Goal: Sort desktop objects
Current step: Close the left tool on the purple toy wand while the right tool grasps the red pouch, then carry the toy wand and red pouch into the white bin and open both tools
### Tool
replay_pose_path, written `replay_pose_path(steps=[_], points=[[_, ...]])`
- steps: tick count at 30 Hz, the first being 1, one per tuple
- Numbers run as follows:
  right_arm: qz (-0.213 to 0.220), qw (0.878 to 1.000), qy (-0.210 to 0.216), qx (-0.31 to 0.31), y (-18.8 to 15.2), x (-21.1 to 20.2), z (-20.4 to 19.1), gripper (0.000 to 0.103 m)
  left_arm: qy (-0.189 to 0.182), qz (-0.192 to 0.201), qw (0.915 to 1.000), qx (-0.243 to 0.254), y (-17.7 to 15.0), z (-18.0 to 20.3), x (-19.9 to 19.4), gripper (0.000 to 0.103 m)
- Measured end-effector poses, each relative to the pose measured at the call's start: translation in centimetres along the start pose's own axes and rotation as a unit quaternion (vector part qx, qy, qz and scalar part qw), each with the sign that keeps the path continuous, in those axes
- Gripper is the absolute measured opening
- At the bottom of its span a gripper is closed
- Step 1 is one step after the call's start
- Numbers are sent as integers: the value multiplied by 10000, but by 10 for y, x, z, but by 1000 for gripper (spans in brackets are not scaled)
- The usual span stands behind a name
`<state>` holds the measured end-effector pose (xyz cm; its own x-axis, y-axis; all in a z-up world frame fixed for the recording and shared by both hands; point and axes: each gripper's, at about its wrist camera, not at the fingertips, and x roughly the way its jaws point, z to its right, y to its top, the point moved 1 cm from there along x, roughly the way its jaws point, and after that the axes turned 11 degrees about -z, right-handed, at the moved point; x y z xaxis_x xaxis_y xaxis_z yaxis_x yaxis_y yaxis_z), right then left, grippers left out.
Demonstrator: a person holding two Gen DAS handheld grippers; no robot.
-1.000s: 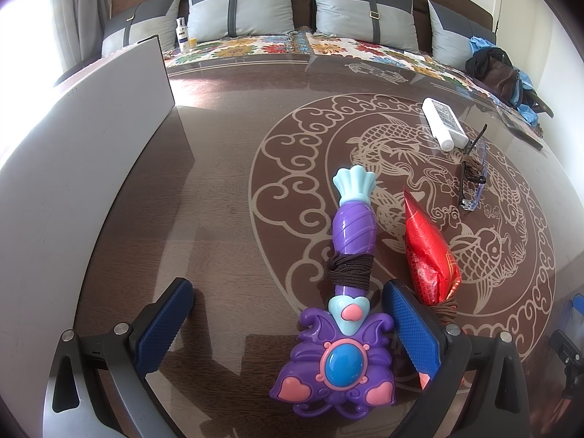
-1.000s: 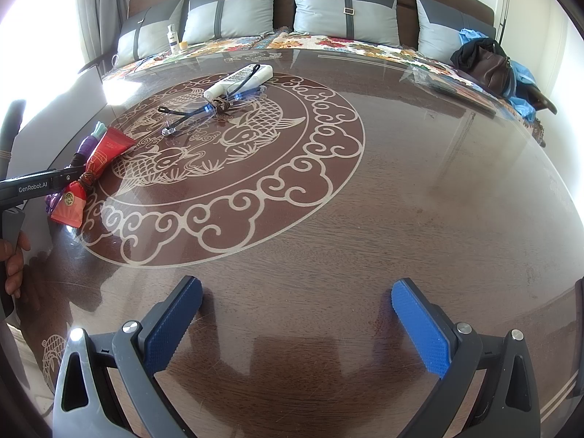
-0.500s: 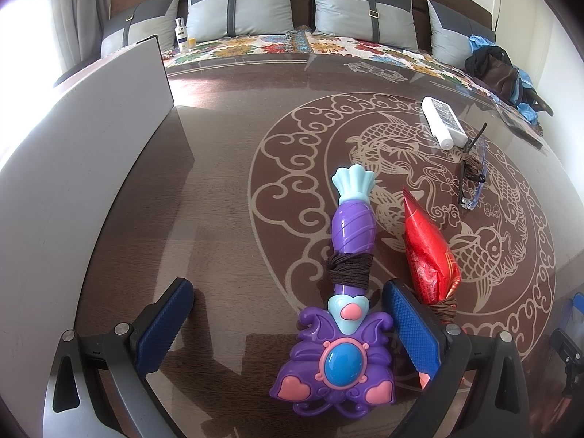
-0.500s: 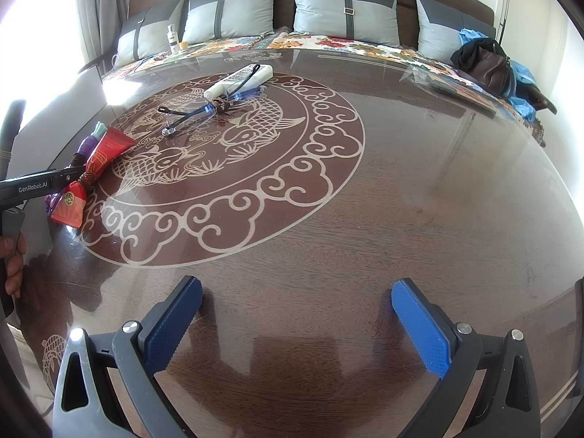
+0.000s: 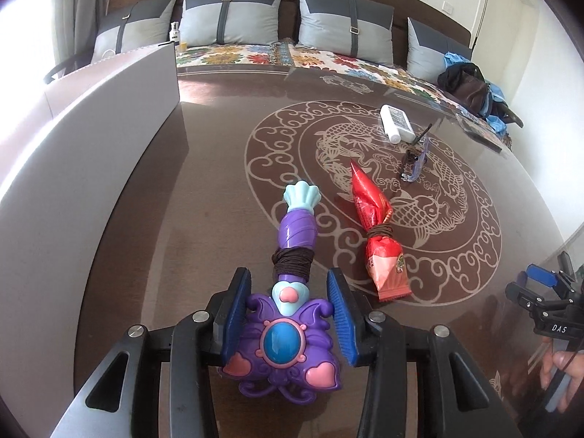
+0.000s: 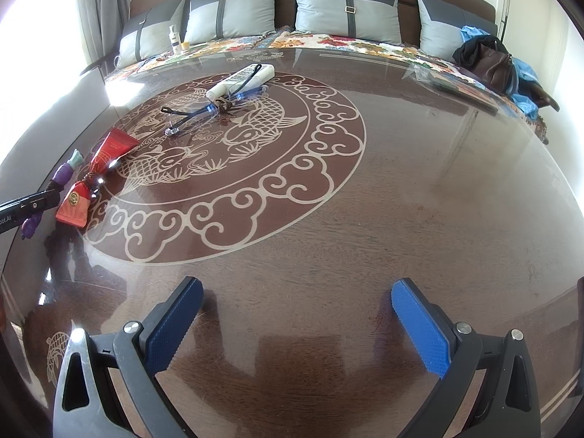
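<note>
The purple plastic toy wand with a blue gem [image 5: 290, 314] sits clamped at its winged head in the left gripper [image 5: 288, 314], whose 2 jaws have just closed on it. A red foil snack packet [image 5: 377, 230] lies at its 2 o'clock on the dark patterned table [image 5: 204, 197]. The right gripper [image 6: 297, 325] hangs wide apart, holding nothing.

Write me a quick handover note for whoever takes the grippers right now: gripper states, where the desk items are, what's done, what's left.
Left gripper: jaws have just closed on the winged head of the purple toy wand; its handle points away.
Right gripper: open, nothing between the jaws, hovering over bare table.
On the table: red snack packet just right of the wand; glasses and white remote together near the middle of the dragon medallion.
Grey box stands along the left edge.
Done: wand gripped. No item visibly sorted yet.
Left: place the wand, then packet, glasses and remote.
</note>
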<state>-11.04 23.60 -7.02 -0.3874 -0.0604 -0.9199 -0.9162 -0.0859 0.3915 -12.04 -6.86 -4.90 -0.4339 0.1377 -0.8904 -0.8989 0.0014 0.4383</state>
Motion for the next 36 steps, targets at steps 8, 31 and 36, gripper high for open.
replay_pose_path(steps=[8,31,36], points=[[-105,9877,1550,168,62,-24,-72,100,-84,188,9995,-256,-17,-17,-28,43],[-48,9765,1603,-1436,114,-78,-248,24,-380,1446,9812,-1218,-14,-134,-177,43],[182,9542,2312,-1888,131,-124,-342,24,186,1509,9764,-1533,-9,-201,-196,43]])
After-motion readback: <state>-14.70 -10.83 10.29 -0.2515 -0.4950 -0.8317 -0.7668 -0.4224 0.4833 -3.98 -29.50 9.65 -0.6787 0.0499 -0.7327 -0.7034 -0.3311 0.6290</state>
